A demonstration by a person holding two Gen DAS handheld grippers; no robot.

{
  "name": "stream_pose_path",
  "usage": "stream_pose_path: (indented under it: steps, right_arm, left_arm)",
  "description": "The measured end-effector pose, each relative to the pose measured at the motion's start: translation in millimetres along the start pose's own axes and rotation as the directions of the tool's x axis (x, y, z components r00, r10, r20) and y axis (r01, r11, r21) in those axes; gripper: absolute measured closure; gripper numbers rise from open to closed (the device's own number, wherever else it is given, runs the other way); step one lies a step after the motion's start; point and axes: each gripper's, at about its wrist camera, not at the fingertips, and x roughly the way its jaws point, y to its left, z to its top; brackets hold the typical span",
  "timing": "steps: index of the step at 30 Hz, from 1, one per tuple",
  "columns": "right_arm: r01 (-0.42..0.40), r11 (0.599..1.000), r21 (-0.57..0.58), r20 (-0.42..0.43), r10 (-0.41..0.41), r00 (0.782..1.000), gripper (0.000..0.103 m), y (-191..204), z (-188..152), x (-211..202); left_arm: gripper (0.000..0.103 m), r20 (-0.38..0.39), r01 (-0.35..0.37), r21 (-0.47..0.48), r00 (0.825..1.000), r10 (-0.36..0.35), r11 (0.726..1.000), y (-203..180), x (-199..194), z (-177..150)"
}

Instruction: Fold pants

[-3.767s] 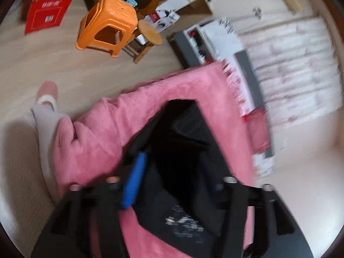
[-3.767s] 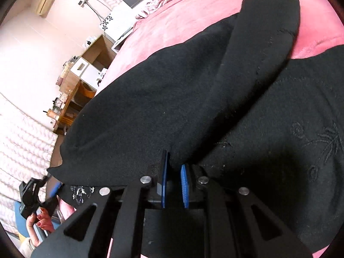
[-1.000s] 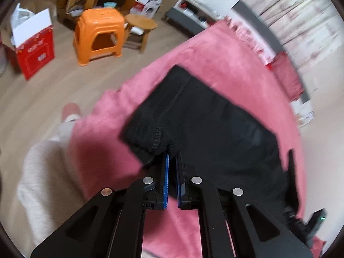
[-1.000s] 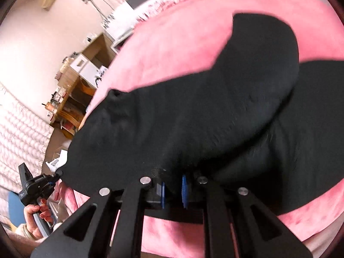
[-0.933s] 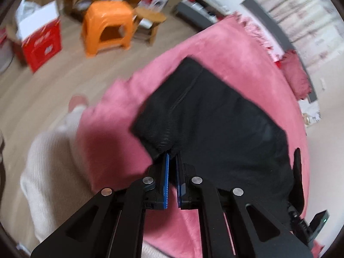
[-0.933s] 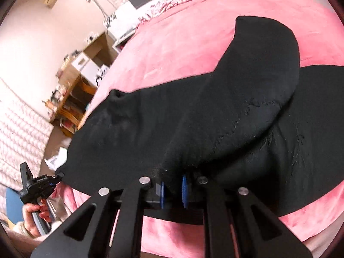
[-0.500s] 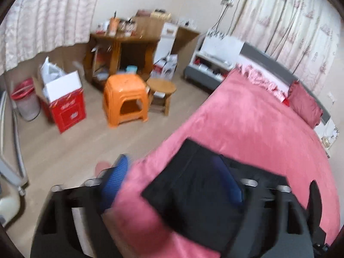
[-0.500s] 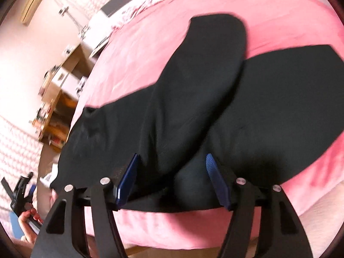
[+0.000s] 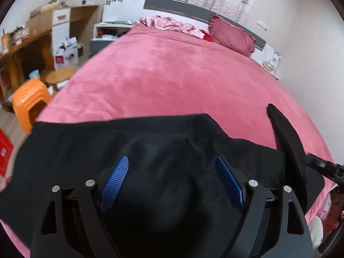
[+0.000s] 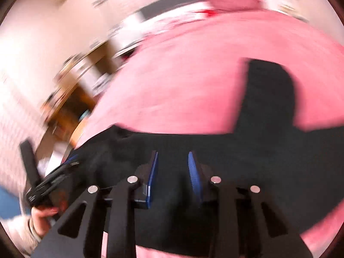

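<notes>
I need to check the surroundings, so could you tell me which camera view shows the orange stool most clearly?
The left wrist view: the orange stool stands sharp on the floor at the left edge, beside the pink bed. The right wrist view is motion-blurred, and I cannot pick the stool out there.

Both views are fisheye cameras mounted on the hand-held grippers, each looking forward and downward along its own two fingers, which fill the lower part of the frame. The left wrist view sits close above the black pants (image 9: 150,146) at the foot of the pink bed (image 9: 172,75) and faces the headboard (image 9: 193,6) along the top of the frame, with an orange stool (image 9: 30,103) at the left edge. The right wrist view, heavily blurred, hangs just as near over the same pants (image 10: 236,150) and faces the same way. Both share the pants, the bed and the headboard.
</notes>
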Motion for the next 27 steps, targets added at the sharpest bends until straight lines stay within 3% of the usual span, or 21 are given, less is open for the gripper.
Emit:
stream_pose_path:
  steps: [1, 4, 6, 8, 9, 10, 11, 12, 16, 18, 20, 22, 24, 26, 27]
  right_arm:
    - [-0.045, 0.999, -0.020, -0.032, 0.045, 0.999, 0.073, 17, 9, 24]
    - [-0.129, 0.992, -0.011, -0.074, 0.128, 0.989, 0.036, 37, 30, 66]
    - [-0.170, 0.985, -0.019, -0.103, 0.167, 0.981, 0.036, 43, 38, 84]
    - [-0.129, 0.989, -0.066, -0.205, 0.113, 0.972, 0.037, 57, 45, 119]
    - [-0.095, 0.992, -0.088, -0.244, 0.071, 0.967, 0.039, 60, 46, 136]
    - [-0.093, 0.990, -0.101, -0.277, 0.062, 0.959, 0.058, 65, 48, 154]
    - [-0.114, 0.988, -0.103, -0.305, 0.078, 0.949, 0.088, 67, 47, 163]
    - [-0.144, 0.985, -0.096, -0.331, 0.105, 0.938, 0.090, 68, 46, 169]
    - [-0.143, 0.987, -0.078, -0.252, 0.119, 0.960, 0.093, 67, 55, 160]
    - [-0.122, 0.992, -0.038, -0.244, 0.109, 0.964, 0.094, 60, 53, 171]
    - [-0.081, 0.994, -0.074, -0.246, 0.061, 0.967, 0.094, 55, 39, 185]
    - [-0.090, 0.990, -0.106, -0.186, 0.069, 0.980, 0.094, 52, 32, 181]
    - [-0.118, 0.989, -0.092, -0.169, 0.101, 0.980, 0.084, 52, 31, 171]
    - [-0.154, 0.987, -0.050, -0.131, 0.146, 0.981, 0.032, 45, 34, 151]
    - [-0.132, 0.990, -0.051, -0.087, 0.127, 0.988, 0.028, 40, 35, 140]
  left_arm:
    - [0.021, -0.006, 0.002, -0.008, 1.000, -0.002, 1.000, -1, 4, -4]
    - [0.021, -0.040, -0.006, -0.032, 0.999, 0.004, 0.999, 4, 15, -8]
    - [0.021, -0.056, -0.005, -0.050, 0.998, 0.002, 0.999, 6, 19, -13]
    - [0.021, -0.050, 0.000, -0.043, 0.999, -0.002, 0.999, 5, 17, -17]
    - [0.021, -0.046, 0.003, -0.035, 0.999, -0.005, 0.999, 5, 15, -17]
    - [0.021, -0.039, 0.004, -0.023, 0.999, -0.005, 1.000, 4, 16, -17]
    - [0.021, -0.038, 0.003, -0.018, 0.999, -0.003, 1.000, 4, 15, -19]
    - [0.021, -0.041, 0.002, -0.016, 0.999, -0.002, 1.000, 4, 18, -19]
    - [0.020, -0.097, -0.025, 0.009, 0.995, 0.026, 1.000, 7, 37, -25]
    - [0.014, -0.082, -0.057, 0.102, 0.994, 0.065, 0.993, -4, 42, -31]
    - [0.013, -0.066, -0.104, 0.183, 0.991, 0.117, 0.978, -15, 45, -37]
    - [0.012, -0.063, -0.113, 0.195, 0.990, 0.128, 0.974, -17, 46, -38]
    - [0.012, -0.092, -0.084, 0.150, 0.991, 0.098, 0.985, -11, 42, -32]
    - [0.012, -0.098, -0.044, 0.026, 0.994, 0.046, 0.999, -1, 34, -23]
    - [0.012, -0.087, -0.016, -0.065, 0.996, 0.010, 0.998, 6, 30, -15]
